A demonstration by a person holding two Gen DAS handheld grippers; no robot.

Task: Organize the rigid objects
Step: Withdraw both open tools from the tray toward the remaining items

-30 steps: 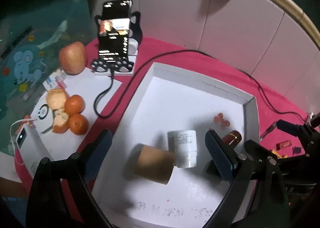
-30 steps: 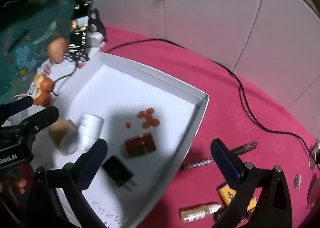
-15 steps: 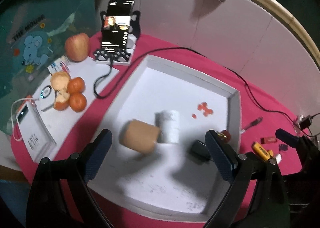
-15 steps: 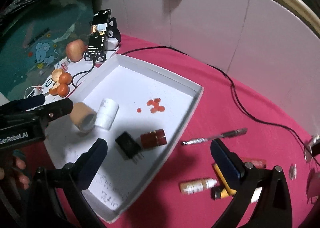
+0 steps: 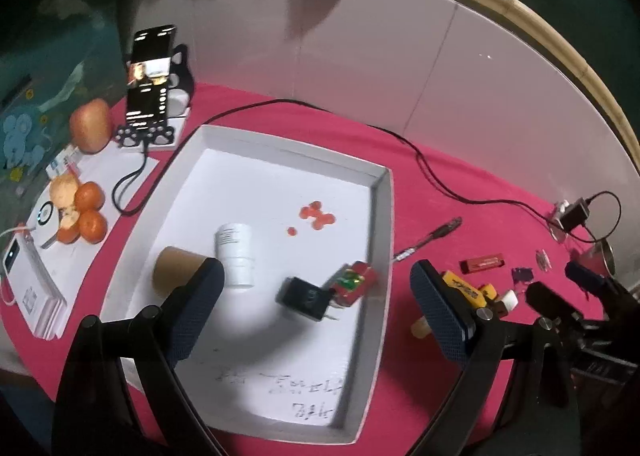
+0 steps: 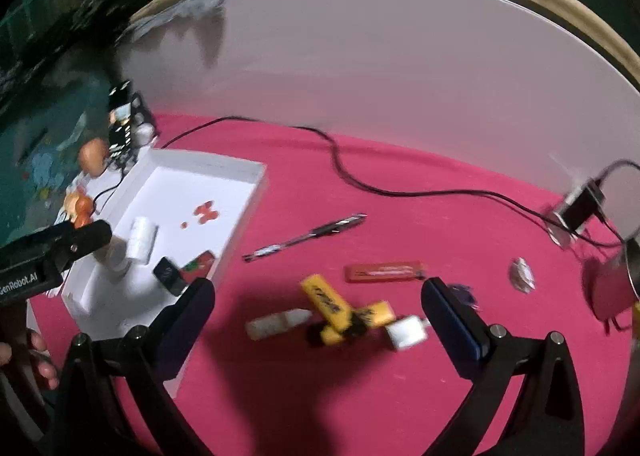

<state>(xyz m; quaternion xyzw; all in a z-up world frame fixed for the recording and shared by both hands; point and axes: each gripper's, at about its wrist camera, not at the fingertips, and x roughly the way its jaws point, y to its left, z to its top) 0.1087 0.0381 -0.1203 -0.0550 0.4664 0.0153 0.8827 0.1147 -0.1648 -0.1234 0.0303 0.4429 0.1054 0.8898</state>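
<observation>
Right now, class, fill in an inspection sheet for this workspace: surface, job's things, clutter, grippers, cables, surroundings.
Surface: pink tablecloth.
Job's things: shallow white tray holds brown cardboard tube, white plastic bottle, black plug adapter, red box; ballpoint pen, yellow markers, dropper bottle outside.
Clutter: apple, oranges.
Grippers: left gripper and right gripper open, empty.
Cables: black cable.
Surroundings: curved white wall.

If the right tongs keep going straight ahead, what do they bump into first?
Probably the yellow rectangular highlighter, lying crossed in the small pile on the pink cloth, right between the open right tongs. Depth is hard to judge here.
</observation>
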